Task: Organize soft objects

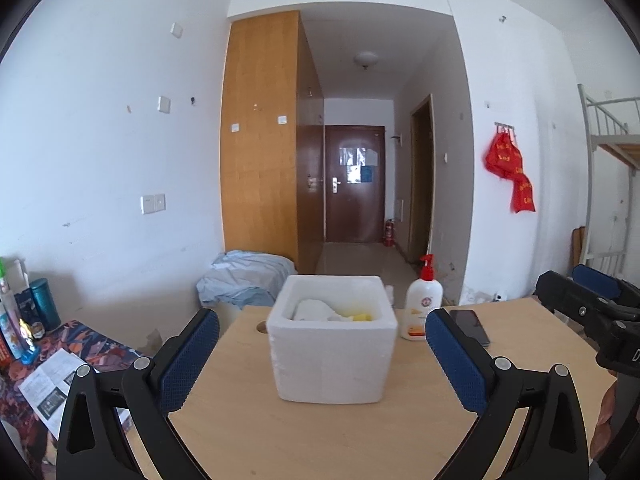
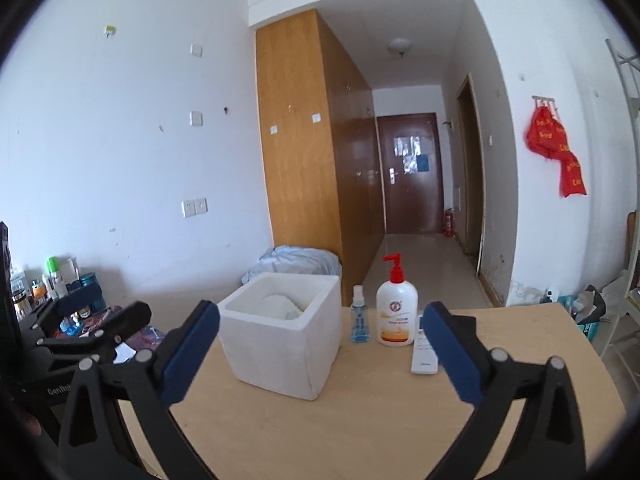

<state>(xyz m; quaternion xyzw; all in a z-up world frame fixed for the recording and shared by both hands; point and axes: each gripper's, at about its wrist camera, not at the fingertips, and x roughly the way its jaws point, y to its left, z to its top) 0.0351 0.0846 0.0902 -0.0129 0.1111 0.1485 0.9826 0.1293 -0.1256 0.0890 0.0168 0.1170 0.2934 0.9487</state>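
Right wrist view: "GenRo…" lettering on left gripper (image 2: 120,320), partly cut off.

White walls (image 1: 100,152) with switches and sockets; tall light-wood wardrobe (image 1: 260,140) on the left of a corridor. Dark brown entry door (image 1: 354,184) at the corridor's end, papers taped on it, red fire extinguisher (image 1: 389,233) beside. Dome ceiling lamp (image 1: 366,59) unlit; daylight-lit room. Tiled beige floor (image 1: 360,258). Red bags (image 1: 508,172) hang on wall hooks. Metal bunk bed frame (image 1: 608,128) far right. Light wooden table (image 1: 320,432) in front.
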